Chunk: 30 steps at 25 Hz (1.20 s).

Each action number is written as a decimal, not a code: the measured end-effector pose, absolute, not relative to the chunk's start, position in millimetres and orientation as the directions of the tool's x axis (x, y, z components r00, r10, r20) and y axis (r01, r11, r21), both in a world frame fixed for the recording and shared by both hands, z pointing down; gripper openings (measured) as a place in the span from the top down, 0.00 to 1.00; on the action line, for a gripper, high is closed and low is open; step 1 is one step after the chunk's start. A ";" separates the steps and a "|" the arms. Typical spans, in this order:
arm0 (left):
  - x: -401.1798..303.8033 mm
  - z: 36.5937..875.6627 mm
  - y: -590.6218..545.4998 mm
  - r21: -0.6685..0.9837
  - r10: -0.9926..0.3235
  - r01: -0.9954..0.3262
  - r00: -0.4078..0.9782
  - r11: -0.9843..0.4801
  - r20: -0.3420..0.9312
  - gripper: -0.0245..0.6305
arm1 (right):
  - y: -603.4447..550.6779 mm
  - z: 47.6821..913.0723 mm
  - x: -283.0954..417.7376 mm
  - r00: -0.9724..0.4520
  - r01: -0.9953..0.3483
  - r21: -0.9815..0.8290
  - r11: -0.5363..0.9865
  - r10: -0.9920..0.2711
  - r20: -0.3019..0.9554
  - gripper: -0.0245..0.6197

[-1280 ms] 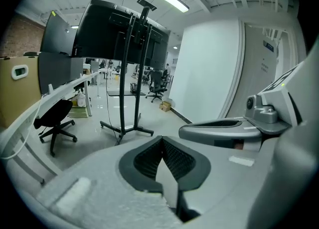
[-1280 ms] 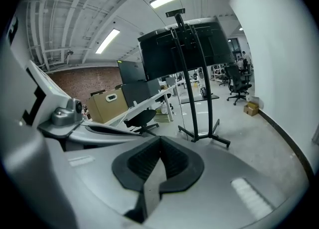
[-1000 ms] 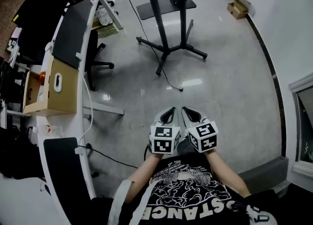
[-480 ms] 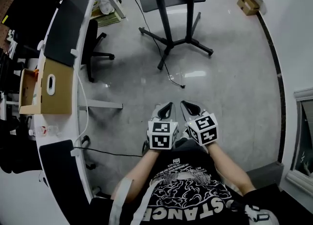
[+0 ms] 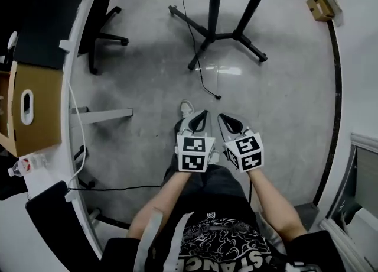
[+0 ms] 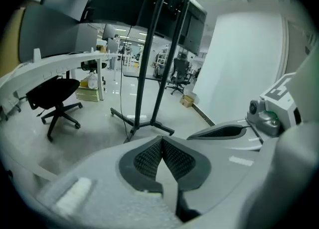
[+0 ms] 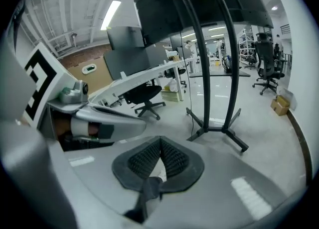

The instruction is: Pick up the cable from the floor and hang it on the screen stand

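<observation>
The thin black cable (image 5: pixel 217 96) at twelve o'clock now lies nearer the left tongs (image 5: pixel 199 119) and right tongs (image 5: pixel 231 124) (both pressed together, empty), so pickup looms.

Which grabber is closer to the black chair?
Left. The left gripper is on the side toward the black chair; the right gripper sits beyond it, farther off.

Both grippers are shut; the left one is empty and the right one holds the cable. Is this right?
Not quite: the right gripper is empty too, as the right gripper view shows; the cable lies on the floor by the screen stand. The rest is right.
</observation>
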State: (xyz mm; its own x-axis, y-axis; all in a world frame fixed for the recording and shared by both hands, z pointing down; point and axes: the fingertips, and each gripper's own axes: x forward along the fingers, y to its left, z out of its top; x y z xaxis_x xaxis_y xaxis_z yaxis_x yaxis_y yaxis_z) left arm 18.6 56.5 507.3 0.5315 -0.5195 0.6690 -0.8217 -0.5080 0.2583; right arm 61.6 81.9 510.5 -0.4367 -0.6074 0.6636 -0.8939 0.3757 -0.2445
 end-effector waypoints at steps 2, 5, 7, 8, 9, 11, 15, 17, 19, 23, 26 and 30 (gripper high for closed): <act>16.5 536.2 37.6 0.280 -0.506 -0.831 0.523 -0.481 0.686 0.96 | 65.2 540.9 63.3 -0.429 -0.894 -0.238 0.379 -0.574 0.698 0.95; 16.9 581.8 9.4 0.305 -0.483 -0.832 0.526 -0.464 0.700 0.96 | 40.6 587.6 66.3 -0.415 -0.895 -0.224 0.385 -0.537 0.734 0.95; 16.6 613.4 -8.2 0.323 -0.469 -0.828 0.534 -0.458 0.703 0.96 | 24.8 621.0 67.2 -0.402 -0.896 -0.209 0.392 -0.516 0.756 0.95; 16.0 629.3 -15.8 0.335 -0.463 -0.827 0.538 -0.452 0.704 0.96 | 17.7 638.3 67.4 -0.396 -0.895 -0.202 0.397 -0.504 0.767 0.95; 15.9 644.8 -22.0 0.348 -0.455 -0.826 0.542 -0.444 0.706 0.96 | 11.7 655.4 67.8 -0.392 -0.895 -0.197 0.401 -0.491 0.778 0.95; 17.4 673.9 -29.2 0.365 -0.433 -0.823 0.547 -0.435 0.717 0.96 | 4.6 687.4 69.6 -0.385 -0.894 -0.199 0.401 -0.462 0.799 0.95; 21.2 726.9 -41.1 0.372 -0.394 -0.819 0.546 -0.437 0.739 0.96 | -5.1 748.1 72.4 -0.372 -0.892 -0.197 0.407 -0.414 0.831 0.95; 20.7 753.2 -48.6 0.379 -0.380 -0.820 0.545 -0.430 0.748 0.96 | -10.5 779.7 72.6 -0.368 -0.887 -0.191 0.421 -0.395 0.842 0.94; 19.6 778.6 -55.7 0.384 -0.363 -0.819 0.544 -0.426 0.757 0.96 | -15.5 810.5 72.3 -0.366 -0.881 -0.187 0.435 -0.374 0.852 0.94; 22.3 826.1 -60.7 0.392 -0.313 -0.808 0.547 -0.439 0.777 0.96 | -18.3 866.8 70.2 -0.360 -0.873 -0.187 0.450 -0.338 0.870 0.92; 25.4 853.9 -69.7 0.393 -0.283 -0.794 0.553 -0.464 0.783 0.96 | -22.5 906.3 67.6 -0.349 -0.858 -0.166 0.487 -0.314 0.883 0.92; 28.4 890.9 -74.3 0.385 -0.240 -0.763 0.563 -0.520 0.791 0.96 | -27.3 953.8 64.8 -0.338 -0.834 -0.144 0.533 -0.287 0.896 0.91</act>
